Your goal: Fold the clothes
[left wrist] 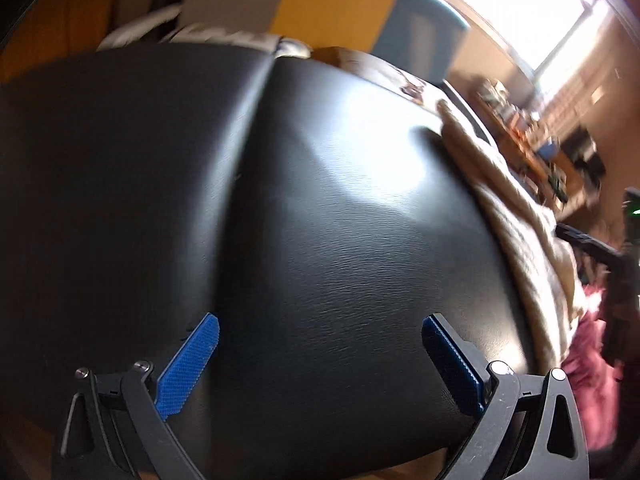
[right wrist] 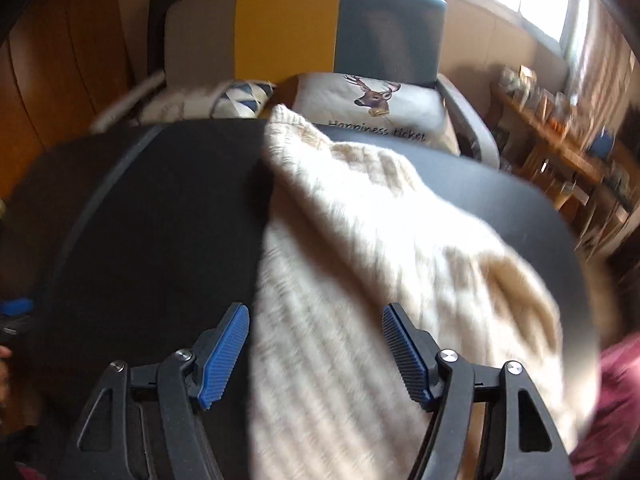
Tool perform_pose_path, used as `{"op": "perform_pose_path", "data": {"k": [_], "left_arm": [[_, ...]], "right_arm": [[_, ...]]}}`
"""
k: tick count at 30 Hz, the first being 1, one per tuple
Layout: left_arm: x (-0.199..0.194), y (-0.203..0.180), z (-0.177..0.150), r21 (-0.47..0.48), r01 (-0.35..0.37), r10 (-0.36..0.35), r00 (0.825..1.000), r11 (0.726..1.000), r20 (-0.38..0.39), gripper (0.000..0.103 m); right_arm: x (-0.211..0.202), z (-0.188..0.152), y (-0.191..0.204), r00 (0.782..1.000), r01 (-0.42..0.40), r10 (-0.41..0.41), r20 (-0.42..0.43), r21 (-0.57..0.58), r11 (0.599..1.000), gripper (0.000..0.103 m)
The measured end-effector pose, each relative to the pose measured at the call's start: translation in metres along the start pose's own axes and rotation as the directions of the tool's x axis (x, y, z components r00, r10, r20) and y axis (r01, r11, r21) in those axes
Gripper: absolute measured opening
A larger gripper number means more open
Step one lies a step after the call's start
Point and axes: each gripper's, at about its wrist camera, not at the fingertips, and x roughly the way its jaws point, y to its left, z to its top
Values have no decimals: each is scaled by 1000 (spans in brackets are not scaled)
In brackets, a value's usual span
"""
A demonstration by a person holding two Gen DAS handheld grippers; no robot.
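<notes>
Blue ribbed pads line the fingers of my right gripper, and they stand wide apart with nothing between them but air; under that gap lies the cream knitted sweater. My left gripper is spread just as wide, its own blue pads hovering over bare black surface and holding nothing.

I take the black table as my landmark. Its top looks like grained leatherette, with a seam running across it in the left wrist view. The sweater lies on the table's right part, reaching from the near edge under my right gripper to the far edge, where one end just reaches the rim. Its left border runs roughly down the table's middle, and the left half of the table is uncovered. Sunlight falls in stripes over the knit. In the left wrist view the same sweater shows as a blurred strip along the table's right edge.

Beyond the table's far edge stands a sofa with grey, yellow and blue panels, and on its seat a white cushion with a deer head print. Right of the table, a wooden shelf holds small blurred things. At the table's near right corner a pink-red cloth shows.
</notes>
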Motion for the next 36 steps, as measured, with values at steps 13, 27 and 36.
{"op": "perform_pose_path", "data": {"k": [13, 27, 36], "left_arm": [[7, -24, 19, 46, 84, -82, 996, 995, -31, 102], [120, -235, 42, 28, 420, -386, 857, 907, -342, 102], [163, -237, 22, -226, 390, -450, 798, 893, -401, 101]], "right_arm": [[33, 29, -78, 976, 220, -219, -19, 113, 969, 9], [50, -90, -223, 997, 23, 28, -65, 669, 743, 10], [-13, -141, -199, 980, -198, 145, 134, 653, 731, 23]]}}
